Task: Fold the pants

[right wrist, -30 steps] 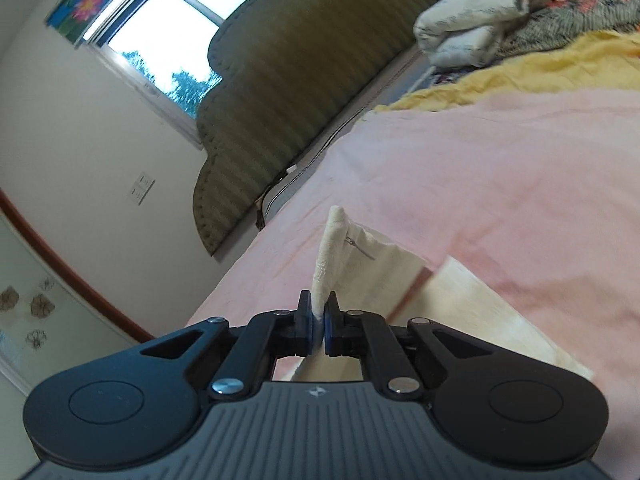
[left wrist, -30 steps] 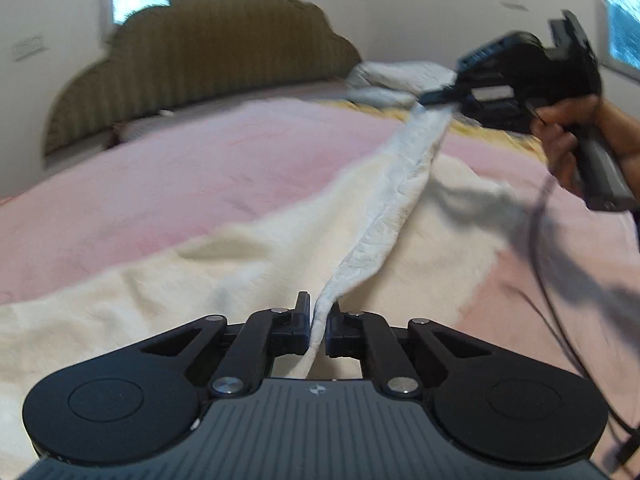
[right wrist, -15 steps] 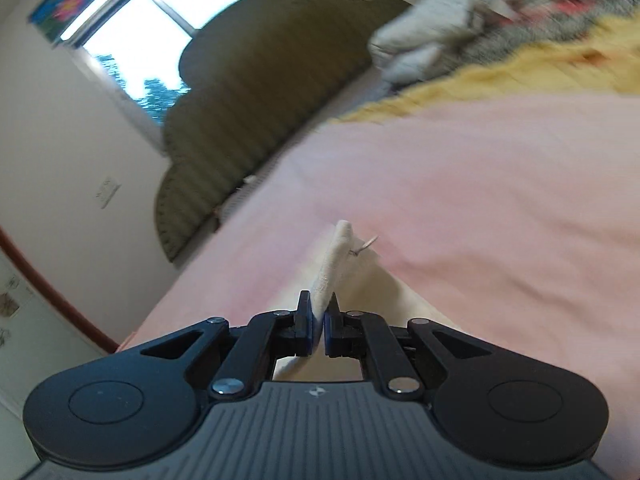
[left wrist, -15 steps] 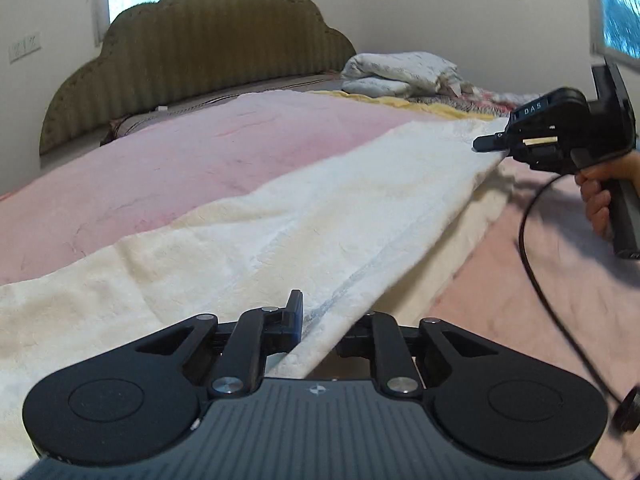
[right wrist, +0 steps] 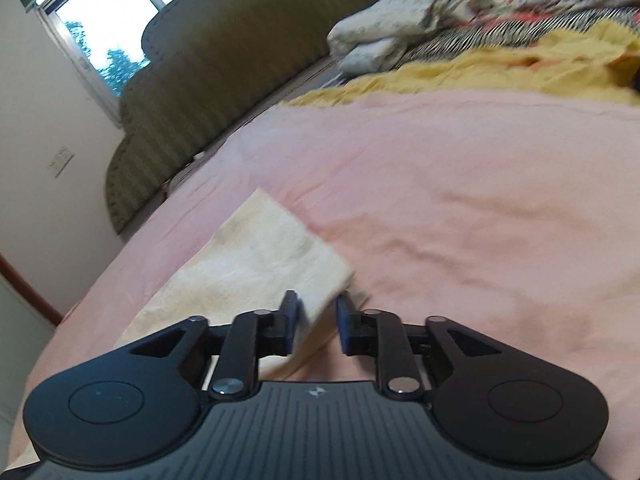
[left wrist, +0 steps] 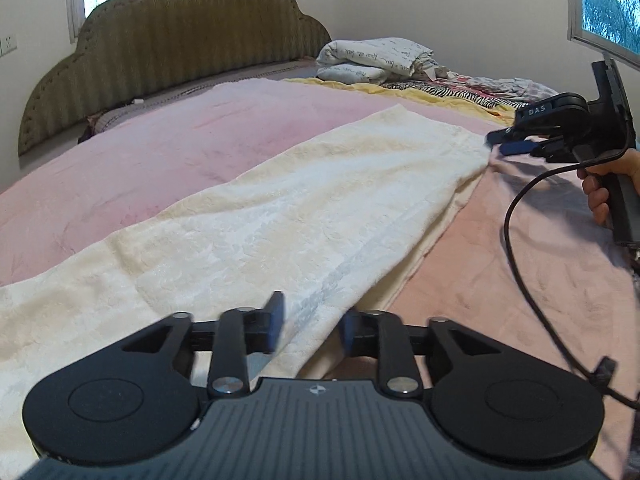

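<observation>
Your bed fills both views, its pink blanket (left wrist: 168, 152) running up to the scalloped olive headboard (left wrist: 172, 52). The cream pants (left wrist: 304, 216) lie flat across the blanket, one layer over another, stretching from your left gripper toward your right. Their near end is cut off behind the left gripper's body, so you cannot see how far they reach. At the far corner sit folded white bedding (left wrist: 376, 58) and a yellow cover (right wrist: 480, 72), blurred in the right view.

Your left gripper (left wrist: 310, 322) is opening, its jaws standing apart; the pants' folded edge lies between them, and neither pad presses it. Your right gripper (right wrist: 318, 322) is opening too, narrower, with the pants' corner between its blue pads, loose. From the left view, your right hand (left wrist: 608, 184) shows only in part, cropped at the frame edge, its cable (left wrist: 520, 248) trailing over the blanket.
</observation>
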